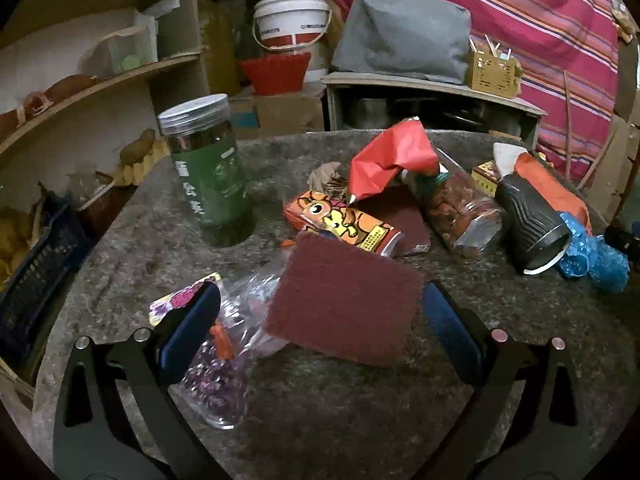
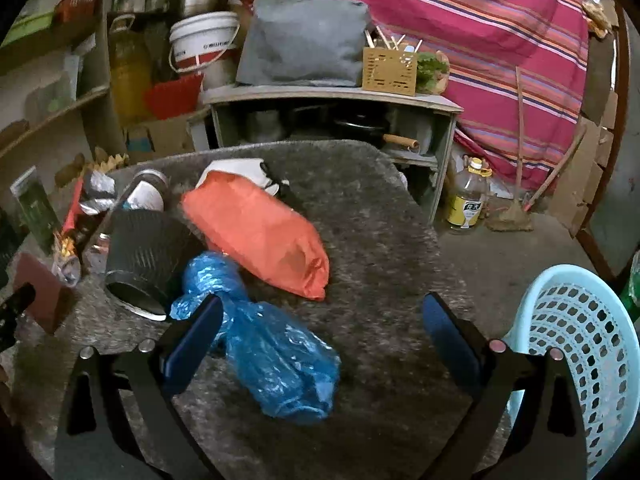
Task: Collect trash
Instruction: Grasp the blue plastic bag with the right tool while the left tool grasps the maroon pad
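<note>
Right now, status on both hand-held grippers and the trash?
Left hand-held gripper open over maroon scouring pad. Right hand-held gripper open over blue plastic bag. Basket to the right.

- left gripper (image 1: 320, 316) jaws spread wide; maroon scouring pad (image 1: 344, 300) fills the gap between them; clear plastic bag (image 1: 224, 364) under the left finger
- ahead blocked: orange snack box (image 1: 344, 222), red wrapper (image 1: 390, 158), tipped clear jar (image 1: 460, 210); green jar (image 1: 206, 164) upright at far left
- right gripper (image 2: 322, 316) wide apart; blue bag (image 2: 276, 360) lies between its fingers
- bare table (image 2: 384, 216) right of the orange bag (image 2: 260, 232); light blue basket (image 2: 580, 344) off the table's right edge, top open
- black cup (image 2: 144, 260) crowds the left side
</note>
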The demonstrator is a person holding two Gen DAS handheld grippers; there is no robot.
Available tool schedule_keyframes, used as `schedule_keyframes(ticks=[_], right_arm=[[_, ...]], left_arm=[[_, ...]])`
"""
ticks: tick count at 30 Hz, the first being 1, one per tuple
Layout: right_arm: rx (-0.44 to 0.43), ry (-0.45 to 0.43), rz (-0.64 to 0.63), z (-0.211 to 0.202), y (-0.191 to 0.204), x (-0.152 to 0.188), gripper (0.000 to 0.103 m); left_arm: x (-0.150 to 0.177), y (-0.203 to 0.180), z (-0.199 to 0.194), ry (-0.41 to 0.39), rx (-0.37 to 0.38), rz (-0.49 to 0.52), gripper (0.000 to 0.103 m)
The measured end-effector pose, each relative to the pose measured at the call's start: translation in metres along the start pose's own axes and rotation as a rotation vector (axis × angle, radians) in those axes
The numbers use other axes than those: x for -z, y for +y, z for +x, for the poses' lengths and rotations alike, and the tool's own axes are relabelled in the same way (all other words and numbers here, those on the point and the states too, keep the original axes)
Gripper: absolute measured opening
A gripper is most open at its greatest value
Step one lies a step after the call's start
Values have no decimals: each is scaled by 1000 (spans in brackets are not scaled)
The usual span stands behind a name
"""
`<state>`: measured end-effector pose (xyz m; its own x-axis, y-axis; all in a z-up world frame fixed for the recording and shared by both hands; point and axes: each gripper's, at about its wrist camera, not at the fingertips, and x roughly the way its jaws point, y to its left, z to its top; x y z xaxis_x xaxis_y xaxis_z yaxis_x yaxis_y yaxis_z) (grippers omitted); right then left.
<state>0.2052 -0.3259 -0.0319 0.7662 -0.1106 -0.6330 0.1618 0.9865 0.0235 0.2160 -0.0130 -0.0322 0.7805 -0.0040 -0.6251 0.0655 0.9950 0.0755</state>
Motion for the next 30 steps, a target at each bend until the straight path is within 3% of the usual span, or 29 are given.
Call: schedule_keyframes(ticks=[6,13,17,21,30], right_arm=[[-10,10,17,6,0,-3,97],[-16,29,54,10,-7,-1,97],[-15,39,35,12,-3,2,97],[-16,45,20,13,0,4,97],[-13,34,-29,11,11,1,97]], left_arm=[[0,-16,19,56,-6,75,98],[-3,-16,34,108,-36,80,98],[-3,-18,34,102,-23,93,97],[-3,-14,29,82,-9,84,83],[-6,-6,15,43,2,61,83]])
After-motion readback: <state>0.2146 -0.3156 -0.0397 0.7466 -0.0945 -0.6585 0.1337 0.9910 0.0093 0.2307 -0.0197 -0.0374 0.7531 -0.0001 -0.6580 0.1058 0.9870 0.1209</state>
